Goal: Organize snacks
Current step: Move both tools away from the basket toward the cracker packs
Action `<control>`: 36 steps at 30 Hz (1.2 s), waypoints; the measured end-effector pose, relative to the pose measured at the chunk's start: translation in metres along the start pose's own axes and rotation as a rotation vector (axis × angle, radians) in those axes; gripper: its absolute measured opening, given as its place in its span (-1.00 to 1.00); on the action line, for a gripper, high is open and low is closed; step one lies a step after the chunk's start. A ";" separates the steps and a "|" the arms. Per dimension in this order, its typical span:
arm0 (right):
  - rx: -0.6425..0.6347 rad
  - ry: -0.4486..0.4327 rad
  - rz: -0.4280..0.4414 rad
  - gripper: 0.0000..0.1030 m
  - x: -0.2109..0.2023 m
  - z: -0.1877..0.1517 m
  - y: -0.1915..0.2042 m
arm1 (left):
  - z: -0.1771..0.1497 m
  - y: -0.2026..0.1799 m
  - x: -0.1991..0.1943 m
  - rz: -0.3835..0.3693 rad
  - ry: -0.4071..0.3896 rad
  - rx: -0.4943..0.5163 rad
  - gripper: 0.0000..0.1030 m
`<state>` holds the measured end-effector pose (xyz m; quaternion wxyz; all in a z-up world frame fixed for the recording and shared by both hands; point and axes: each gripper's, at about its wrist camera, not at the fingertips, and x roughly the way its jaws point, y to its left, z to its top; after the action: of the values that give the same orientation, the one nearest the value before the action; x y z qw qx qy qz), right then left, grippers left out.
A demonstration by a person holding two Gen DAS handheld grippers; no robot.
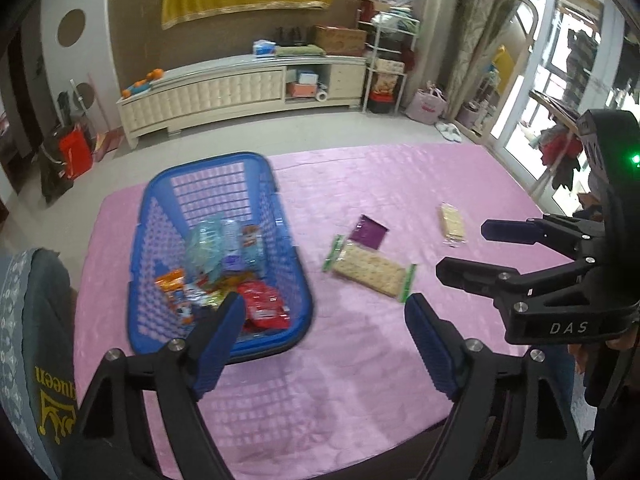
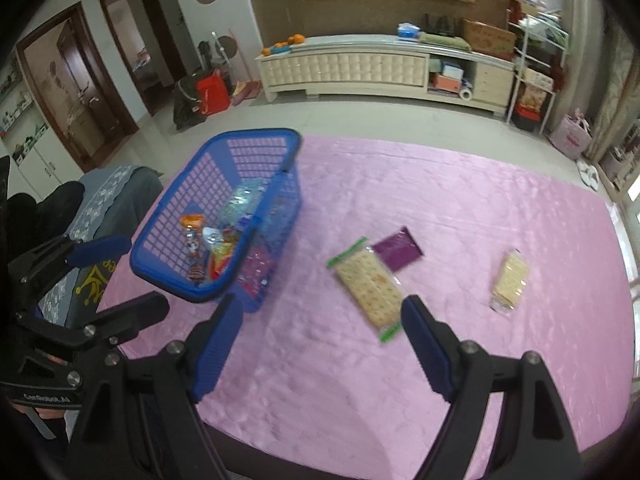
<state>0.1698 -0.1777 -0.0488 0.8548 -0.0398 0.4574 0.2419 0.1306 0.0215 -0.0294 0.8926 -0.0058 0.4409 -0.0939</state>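
Left gripper (image 1: 325,322): tilted down over the pink cloth (image 1: 360,360), at 6 o'clock of the left wrist view; jaws apart, nothing between them; blue pads.
Right gripper (image 2: 322,326): tilted down likewise, at 6 o'clock of the right wrist view; jaws apart, nothing between them.
Basket (image 1: 160,216): blue plastic lattice, on the cloth at 9 o'clock of the middle in the left view; long axis from 6 to 12 o'clock.
Basket contents: a heap of packets, among them a red packet (image 1: 264,306), an orange packet (image 1: 172,286) and pale blue ones; the rest too jumbled to tell.
Long cracker pack (image 1: 370,270): clear wrap, green ends, flat on the cloth just right of the basket; long axis from 10 to 4 o'clock in the left view.
Purple sachet (image 1: 369,232): flat, square, touching the long pack's far edge.
Short cracker pack (image 1: 452,222): clear wrap, well apart at 3 o'clock of the sachet; long axis nearly 12 to 6.
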 end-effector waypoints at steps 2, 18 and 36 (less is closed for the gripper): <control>0.014 -0.002 -0.007 0.64 -0.003 -0.003 -0.011 | 0.004 -0.011 0.007 -0.012 0.011 0.003 0.56; 0.124 0.003 -0.058 0.64 -0.007 -0.019 -0.102 | 0.036 -0.083 0.074 0.011 0.083 -0.027 0.56; 0.178 0.100 -0.062 0.64 0.057 -0.009 -0.174 | 0.041 -0.077 0.172 0.047 0.274 -0.273 0.56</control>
<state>0.2675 -0.3117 -0.1261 0.8380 0.0103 0.5179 0.1715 0.2525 -0.0866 -0.1322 0.8171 -0.1038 0.5669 -0.0121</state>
